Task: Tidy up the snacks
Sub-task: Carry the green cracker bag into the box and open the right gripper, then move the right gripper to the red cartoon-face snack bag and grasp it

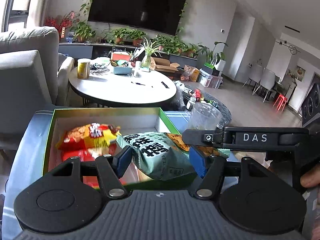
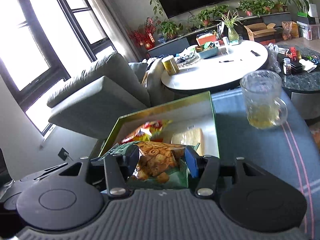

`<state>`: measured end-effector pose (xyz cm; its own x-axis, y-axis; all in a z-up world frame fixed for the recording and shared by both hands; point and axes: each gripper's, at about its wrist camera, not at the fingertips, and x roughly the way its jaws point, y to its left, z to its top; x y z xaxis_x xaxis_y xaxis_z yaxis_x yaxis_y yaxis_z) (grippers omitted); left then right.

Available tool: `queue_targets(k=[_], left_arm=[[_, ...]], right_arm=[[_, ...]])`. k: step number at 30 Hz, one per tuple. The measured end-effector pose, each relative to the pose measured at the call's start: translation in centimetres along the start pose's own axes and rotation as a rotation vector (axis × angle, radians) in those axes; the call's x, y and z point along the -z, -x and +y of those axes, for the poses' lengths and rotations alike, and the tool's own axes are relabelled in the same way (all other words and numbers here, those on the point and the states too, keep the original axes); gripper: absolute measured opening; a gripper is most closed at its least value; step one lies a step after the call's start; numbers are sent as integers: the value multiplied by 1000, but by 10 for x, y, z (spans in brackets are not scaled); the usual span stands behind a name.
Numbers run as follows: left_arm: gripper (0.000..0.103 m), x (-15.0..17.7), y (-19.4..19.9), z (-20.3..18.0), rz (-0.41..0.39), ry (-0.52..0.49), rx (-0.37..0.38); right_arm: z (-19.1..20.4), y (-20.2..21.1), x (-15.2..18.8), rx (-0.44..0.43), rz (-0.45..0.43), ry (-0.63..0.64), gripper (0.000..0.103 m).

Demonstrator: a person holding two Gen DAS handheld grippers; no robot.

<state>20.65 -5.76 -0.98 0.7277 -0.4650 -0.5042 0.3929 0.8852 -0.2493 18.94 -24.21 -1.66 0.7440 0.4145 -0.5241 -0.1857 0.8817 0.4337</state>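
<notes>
Green foil fills the space between both of my grippers: one green snack bag (image 1: 160,156) is held by the two tools at once. My left gripper (image 1: 163,159) has its blue pads (image 1: 123,161) closed against the printed end of the bag. My right gripper (image 2: 163,160) is clamped on the other end, where the picture of fried snacks shows; in the left view its black body reaches in from the right, with part of my hand (image 1: 311,177) behind it. The bag hangs just above a shallow green-edged box (image 1: 51,124) that sits on a dark blue-grey table (image 2: 250,146). Inside the box lies a red and yellow snack bag (image 1: 90,138), blurred in both views, and a pale flat packet (image 2: 190,139) rests against the far right corner. A glass mug (image 2: 262,100) holding a little yellowish liquid stands on the table to the right of the box, well apart from it.
</notes>
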Motion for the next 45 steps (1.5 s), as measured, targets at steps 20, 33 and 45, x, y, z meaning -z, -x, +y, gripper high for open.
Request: queue_targets(k=[20,33,45], left_arm=[[59,4,-43,50,76,106,-45],[60,16,2,27,45,76,-9],[62,69,44,4,94,66,40]], right_arm=[[-35,-40,-6,36,97,-49,55],[-20,14,13,19,61,-8,55],[0,54,64,27,124,21,56]])
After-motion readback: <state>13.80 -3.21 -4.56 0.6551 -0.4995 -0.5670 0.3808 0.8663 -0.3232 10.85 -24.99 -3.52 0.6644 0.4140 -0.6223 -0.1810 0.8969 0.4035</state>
